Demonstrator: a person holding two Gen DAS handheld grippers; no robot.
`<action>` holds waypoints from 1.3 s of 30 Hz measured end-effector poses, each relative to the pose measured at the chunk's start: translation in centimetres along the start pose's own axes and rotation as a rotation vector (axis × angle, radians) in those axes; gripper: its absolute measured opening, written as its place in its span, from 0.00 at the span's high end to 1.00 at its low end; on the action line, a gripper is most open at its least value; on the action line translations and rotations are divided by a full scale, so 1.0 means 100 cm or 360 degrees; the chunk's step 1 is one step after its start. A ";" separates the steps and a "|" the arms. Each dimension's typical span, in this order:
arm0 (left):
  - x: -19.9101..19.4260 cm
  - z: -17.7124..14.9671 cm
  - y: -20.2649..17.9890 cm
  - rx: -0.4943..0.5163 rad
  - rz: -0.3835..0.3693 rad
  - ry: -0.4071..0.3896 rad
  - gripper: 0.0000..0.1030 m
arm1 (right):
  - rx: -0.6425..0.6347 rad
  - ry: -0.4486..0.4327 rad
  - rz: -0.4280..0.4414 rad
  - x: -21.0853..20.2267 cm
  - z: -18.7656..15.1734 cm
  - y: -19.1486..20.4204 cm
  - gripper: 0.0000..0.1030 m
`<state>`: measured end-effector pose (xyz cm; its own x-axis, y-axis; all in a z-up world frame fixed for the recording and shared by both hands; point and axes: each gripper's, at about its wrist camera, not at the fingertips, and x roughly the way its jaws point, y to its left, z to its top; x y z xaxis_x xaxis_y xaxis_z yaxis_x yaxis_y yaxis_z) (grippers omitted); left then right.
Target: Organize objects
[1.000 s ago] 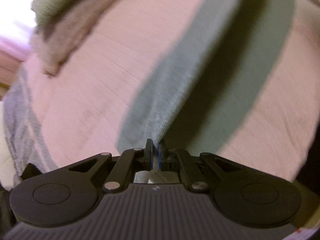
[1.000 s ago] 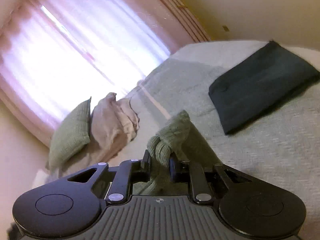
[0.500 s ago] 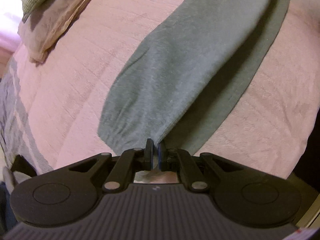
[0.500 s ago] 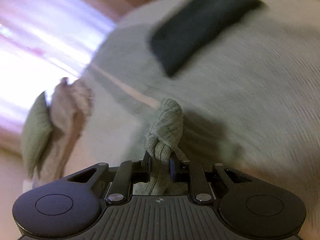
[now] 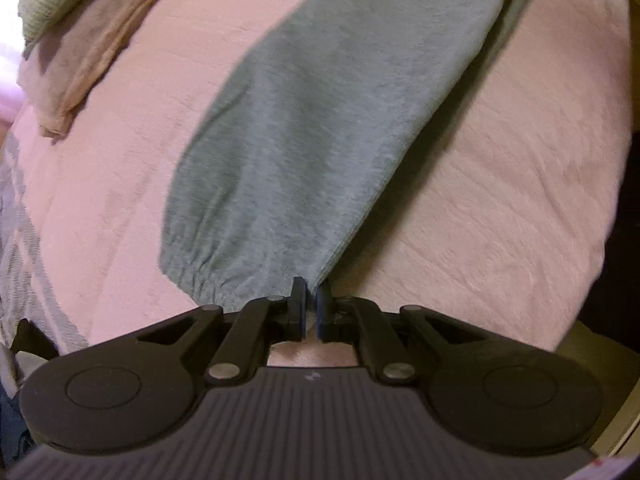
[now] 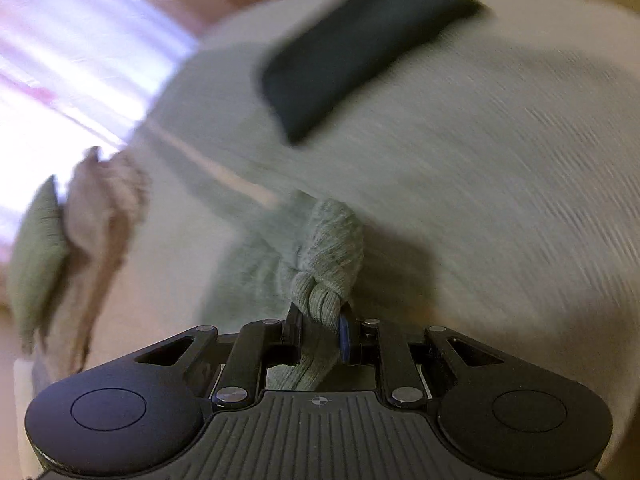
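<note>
Left tool (image 5: 311,304): your jaws are pinched together on the corner of the grey garment's hem; only a sliver shows between the pads.
Grey garment (image 5: 340,120): it looks like a trouser leg with a gathered elastic cuff. From your left tool it stretches toward 1 o'clock across the bed, with the cuff spread toward 10 o'clock of the jaws.
Right tool (image 6: 320,324): your jaws stand partly apart, clamped on a thick bunch of grey-green ribbed fabric (image 6: 324,264) that fills the gap between the pads.
Bunched fabric: the wad rises from the jaws toward 12 o'clock, and more of the same cloth trails to 10 o'clock over the bed. You cannot tell from this view whether it belongs to the same garment your left tool holds.
Bed (image 5: 500,200): the cover looks pinkish in your left view and pale grey-green in your right view, which is blurred.
Dark folded cloth (image 6: 360,48): it lies flat on the bed at 12 o'clock in your right view, well apart from the held wad.
Pillows: a green one (image 6: 36,248) and a beige one (image 6: 104,208) side by side at 9 o'clock in your right view, under a bright curtained window (image 6: 72,52).
</note>
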<state>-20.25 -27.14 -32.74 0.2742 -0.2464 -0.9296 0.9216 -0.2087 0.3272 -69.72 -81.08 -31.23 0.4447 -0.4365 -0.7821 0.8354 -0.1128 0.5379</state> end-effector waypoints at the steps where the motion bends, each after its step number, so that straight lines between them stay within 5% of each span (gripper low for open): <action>1: 0.002 -0.002 -0.001 -0.0001 -0.0005 0.0006 0.97 | 0.0026 0.0016 -0.0032 -0.001 -0.007 -0.010 0.87; 10: 0.013 0.000 -0.001 0.0048 0.0200 -0.0102 0.97 | -0.0038 -0.0064 -0.0035 0.000 -0.005 0.014 0.87; 13: 0.000 0.008 0.028 0.0063 0.0249 -0.0176 0.97 | -0.0053 -0.0063 -0.0036 -0.001 -0.002 0.021 0.87; 18: -0.046 0.032 0.078 0.0045 0.0532 -0.0417 0.97 | -0.0012 -0.0159 0.0068 -0.005 0.003 0.031 0.87; 26: 0.037 -0.016 0.019 -0.0039 0.0156 -0.0144 0.95 | 0.0016 -0.0115 -0.0027 0.002 -0.031 0.005 0.87; 39: 0.023 -0.017 0.005 -0.0043 0.0121 -0.0122 0.97 | 0.0011 -0.0153 -0.0017 -0.003 -0.037 -0.002 0.87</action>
<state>-18.70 -26.18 -35.06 0.3228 -0.3326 -0.8861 0.9063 -0.1610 0.3906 -68.84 -77.60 -32.23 0.4026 -0.5186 -0.7543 0.8374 -0.1241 0.5322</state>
